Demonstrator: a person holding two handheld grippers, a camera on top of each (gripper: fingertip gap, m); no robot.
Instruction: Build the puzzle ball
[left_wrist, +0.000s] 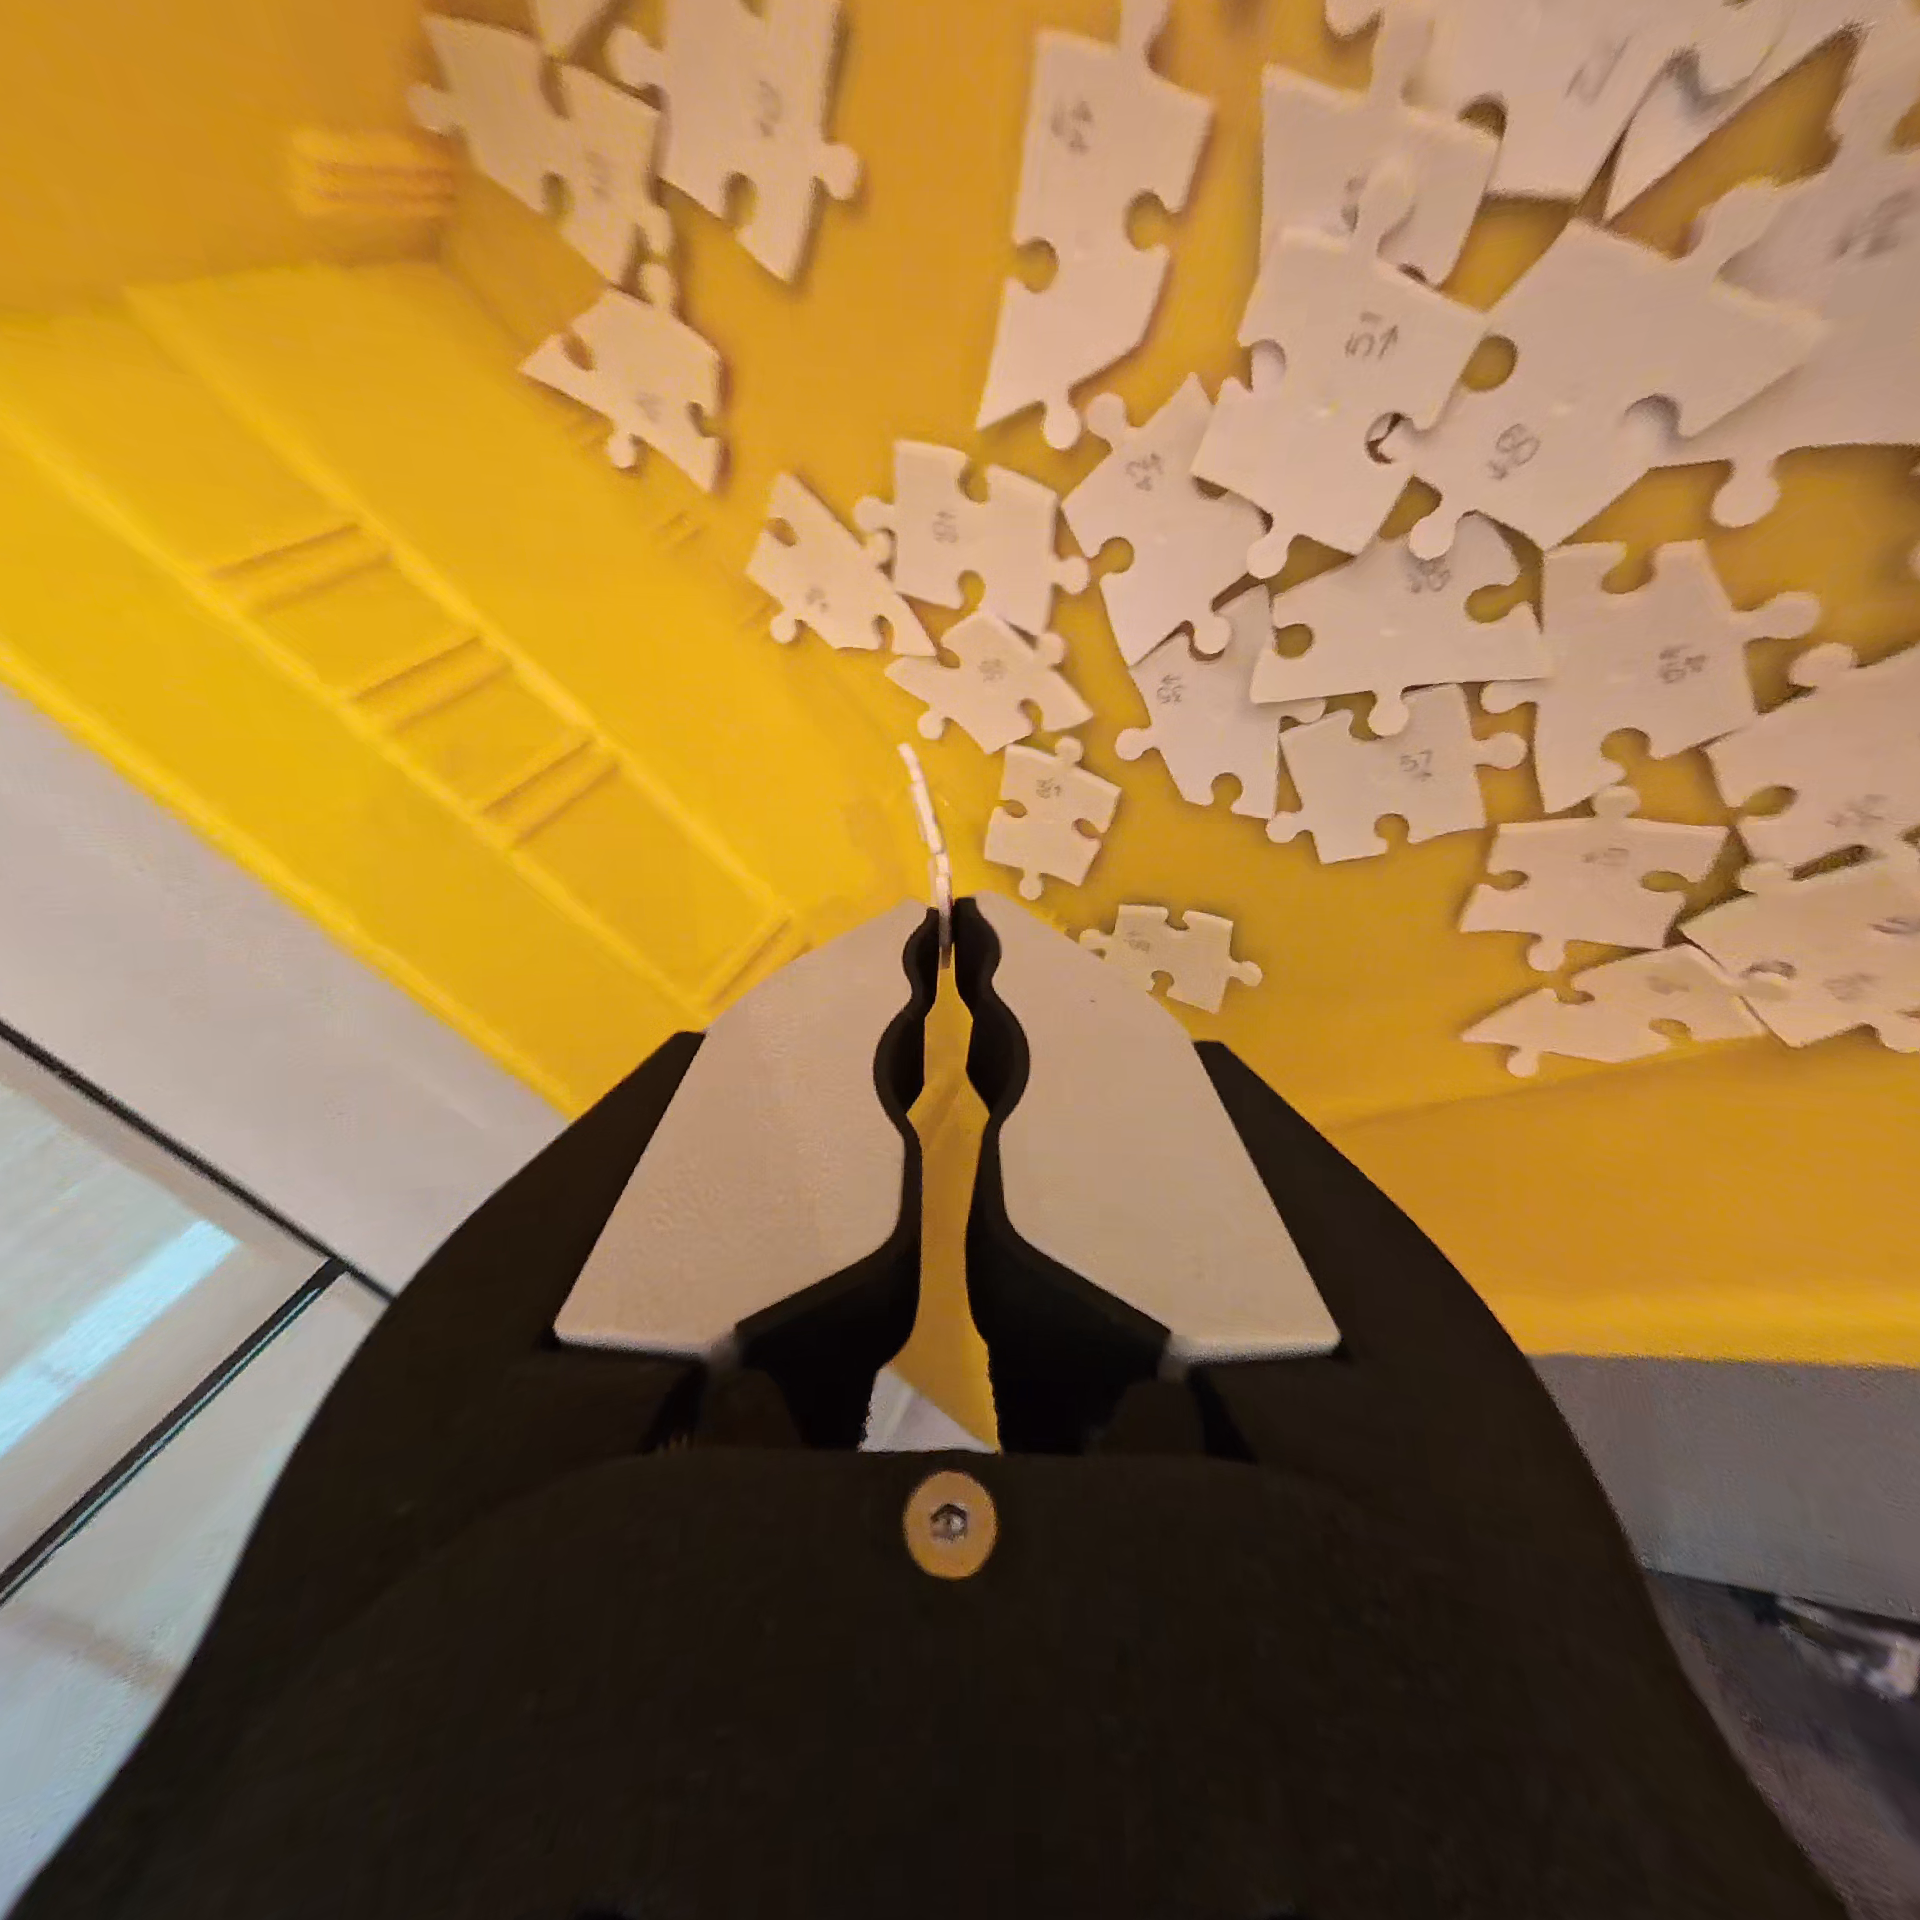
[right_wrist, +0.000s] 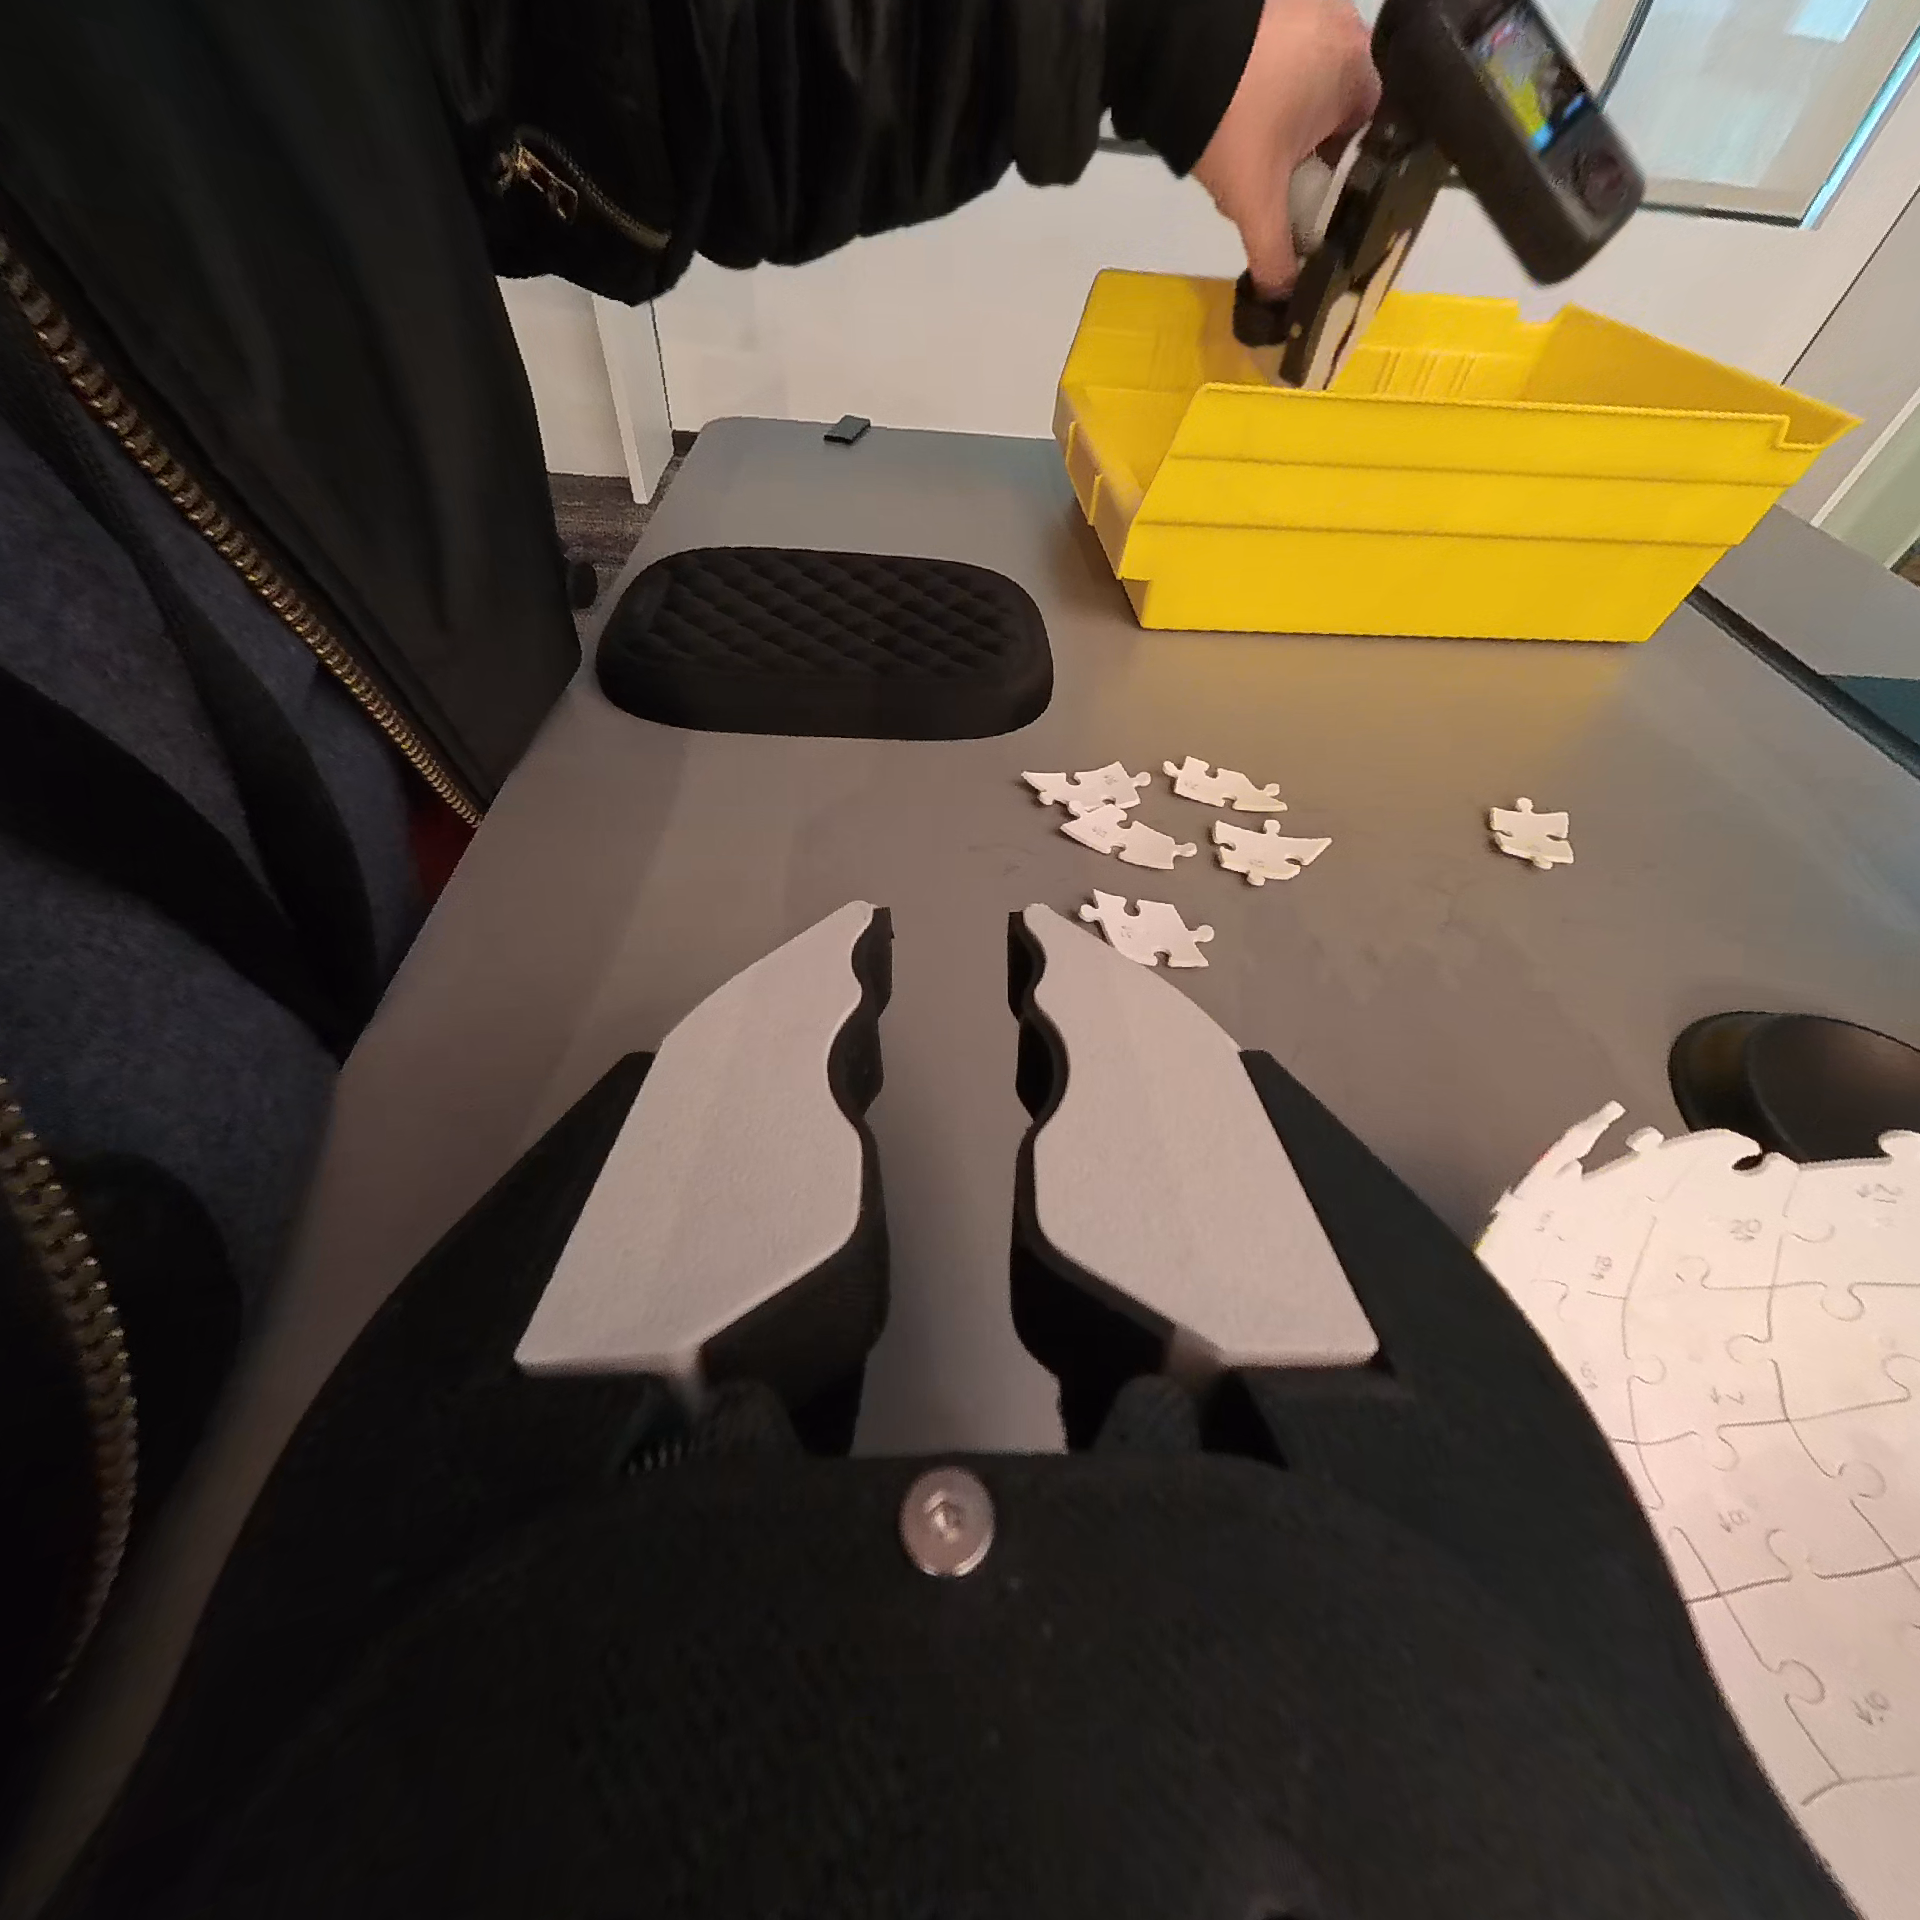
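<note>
Yellow bin, white pieces, black pad

- Soft, even indoor light is filling both views; neither one is looking dim.
- The yellow bin is glowing warm and saturated, and motion blur is smearing its ribs and the white puzzle pieces lying in it.
- Wide-angle distortion is bending lines towards the frame edges.
- A pale sheen is lying across the grey table, where the loose pieces are casting faint shadows.
- The left gripper is blurring.
</note>
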